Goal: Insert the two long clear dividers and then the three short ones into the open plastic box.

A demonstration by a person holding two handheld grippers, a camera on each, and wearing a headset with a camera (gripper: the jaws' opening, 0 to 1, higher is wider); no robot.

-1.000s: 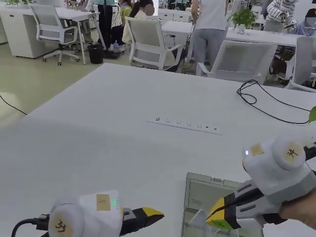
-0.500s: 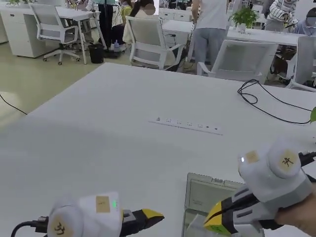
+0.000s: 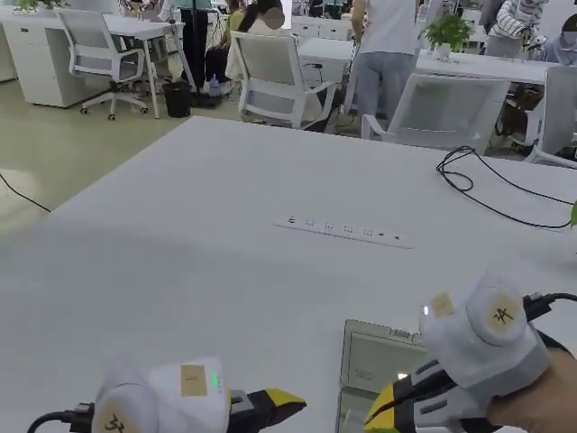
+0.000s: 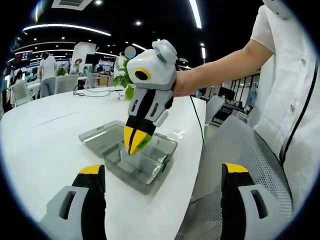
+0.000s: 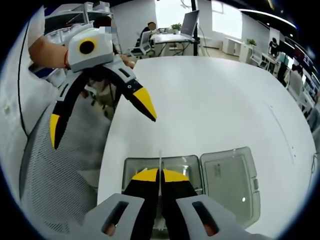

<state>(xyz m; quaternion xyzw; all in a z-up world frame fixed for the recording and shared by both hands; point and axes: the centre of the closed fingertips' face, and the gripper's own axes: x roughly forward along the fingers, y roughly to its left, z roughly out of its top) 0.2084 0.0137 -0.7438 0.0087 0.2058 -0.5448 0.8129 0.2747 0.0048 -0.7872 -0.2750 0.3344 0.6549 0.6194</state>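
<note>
The right gripper (image 5: 160,176) is pinching a clear divider (image 5: 160,159), its jaws closed down onto the thin sheet. The sheet is standing on edge and projecting past the yellow tips. The gripper is pointing down into the tray of the open box (image 4: 142,180). Whether the divider is seated there cannot be told. The box is resting on the white table (image 5: 215,95), close to its near edge, and its lid (image 5: 227,182) is lying flat beside the tray. The left gripper (image 4: 163,169) is holding nothing. Its jaws are spread wide and it is hovering just beside the box. A grey mesh chair (image 4: 235,145) is standing past the table edge.
</note>
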